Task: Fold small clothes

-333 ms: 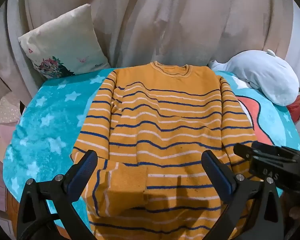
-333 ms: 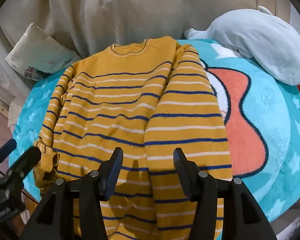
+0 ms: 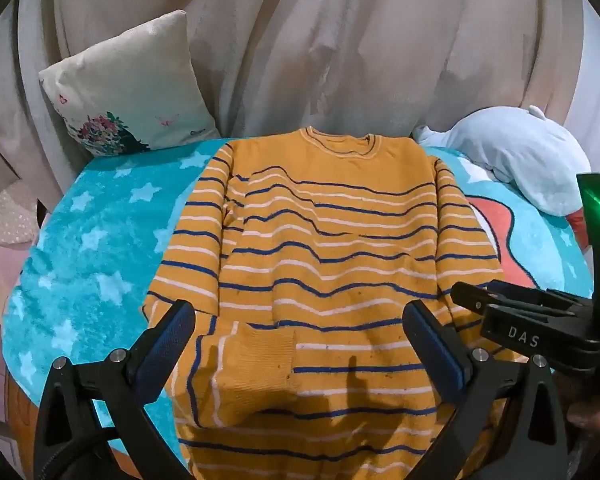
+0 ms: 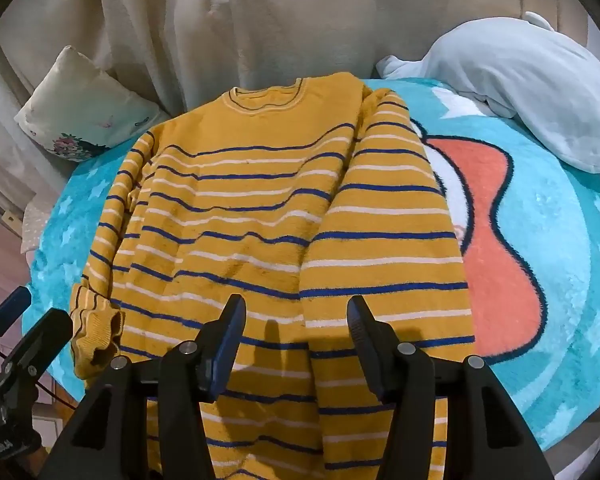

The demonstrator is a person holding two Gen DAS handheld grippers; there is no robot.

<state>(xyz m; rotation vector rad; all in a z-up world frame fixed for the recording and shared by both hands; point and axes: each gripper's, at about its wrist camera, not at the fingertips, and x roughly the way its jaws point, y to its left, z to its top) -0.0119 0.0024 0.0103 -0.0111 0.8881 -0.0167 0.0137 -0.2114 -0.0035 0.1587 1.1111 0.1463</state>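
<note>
Over sweater (image 3: 332, 264) near hem: L gripper (image 3: 300, 336) & R gripper (image 4: 296, 320) both released, nothing grasped

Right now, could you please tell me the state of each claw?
Left claw: open, holding nothing, above the striped sweater.
Right claw: open, holding nothing, above the same sweater.

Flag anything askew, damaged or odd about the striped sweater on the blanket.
The mustard sweater with blue and white stripes lies flat on the turquoise star blanket, with no damage showing. Its sleeves are uneven: one cuff is bunched at the blanket's edge, while the other sleeve lies straight.
</note>
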